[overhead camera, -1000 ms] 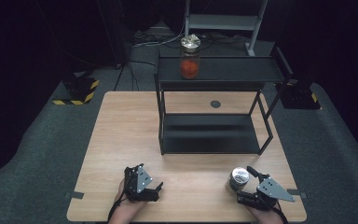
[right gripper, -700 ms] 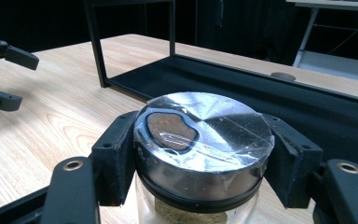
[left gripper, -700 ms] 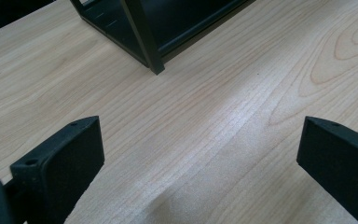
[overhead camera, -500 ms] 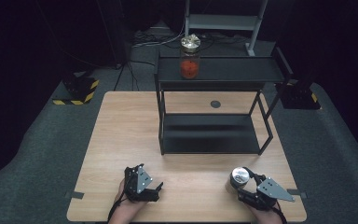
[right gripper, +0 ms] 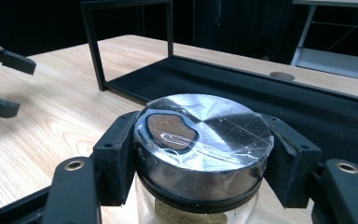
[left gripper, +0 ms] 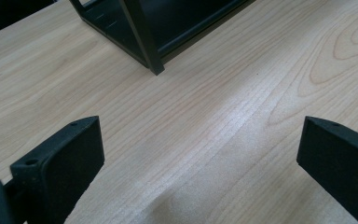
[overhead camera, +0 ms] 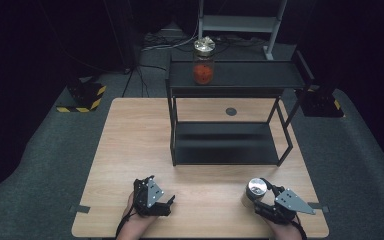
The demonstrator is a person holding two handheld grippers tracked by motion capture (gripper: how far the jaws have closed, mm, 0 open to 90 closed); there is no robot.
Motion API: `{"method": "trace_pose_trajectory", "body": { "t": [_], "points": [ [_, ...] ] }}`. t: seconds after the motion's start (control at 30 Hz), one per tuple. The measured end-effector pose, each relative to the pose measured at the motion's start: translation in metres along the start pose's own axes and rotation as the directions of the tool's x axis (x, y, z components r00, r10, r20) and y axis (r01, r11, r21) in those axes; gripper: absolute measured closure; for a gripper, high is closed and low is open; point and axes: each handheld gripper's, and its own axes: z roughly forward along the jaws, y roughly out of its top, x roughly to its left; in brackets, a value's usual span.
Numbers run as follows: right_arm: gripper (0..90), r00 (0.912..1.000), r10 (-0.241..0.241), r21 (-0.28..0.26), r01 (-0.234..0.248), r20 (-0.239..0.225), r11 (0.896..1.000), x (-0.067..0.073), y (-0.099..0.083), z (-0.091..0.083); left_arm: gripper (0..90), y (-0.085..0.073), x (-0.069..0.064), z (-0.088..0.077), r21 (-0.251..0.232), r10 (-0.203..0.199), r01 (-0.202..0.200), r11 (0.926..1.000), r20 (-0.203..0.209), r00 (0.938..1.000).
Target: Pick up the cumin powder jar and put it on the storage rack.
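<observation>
At the table's [overhead camera: 130, 150] near right corner, the right gripper [right gripper: 200, 154] has just closed its jaws on the metal lid of a glass jar [right gripper: 200, 140] standing upright on the wood. The left gripper [overhead camera: 152, 197] rests spread and empty near the front edge. The grasp looks made; next likely comes a straight lift toward the black shelf rack [overhead camera: 230, 150], keeping the jar level.

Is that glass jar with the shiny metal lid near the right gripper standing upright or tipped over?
Upright. The glass jar with the shiny metal lid stands on the wooden table, lid facing up, with the right gripper shut on the lid's sides.
</observation>
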Motion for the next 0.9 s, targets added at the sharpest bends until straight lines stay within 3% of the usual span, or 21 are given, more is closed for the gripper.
{"method": "trace_pose_trajectory", "body": {
  "t": [0.13,0.57,0.9],
  "points": [
    [34.2,0.9998,0.019,-0.03,-0.019,0.011,0.999,0.001,0.008,0.0,0.9,0.0,0.0,0.0,-0.002,0.002,-0.002,1.0,0.003,1.0],
    [34.2,0.9994,-0.021,-0.066,0.023,0.029,0.998,0.001,0.046,0.011,0.9,-0.002,0.003,-0.001,-0.012,-0.013,0.013,0.9998,0.015,0.9998],
    [34.2,0.9997,-0.001,-0.092,0.004,0.023,0.996,0.002,0.068,0.02,0.9,-0.002,0.004,-0.001,-0.012,0.0,0.0,0.9999,0.022,0.9998]
  ]
}}
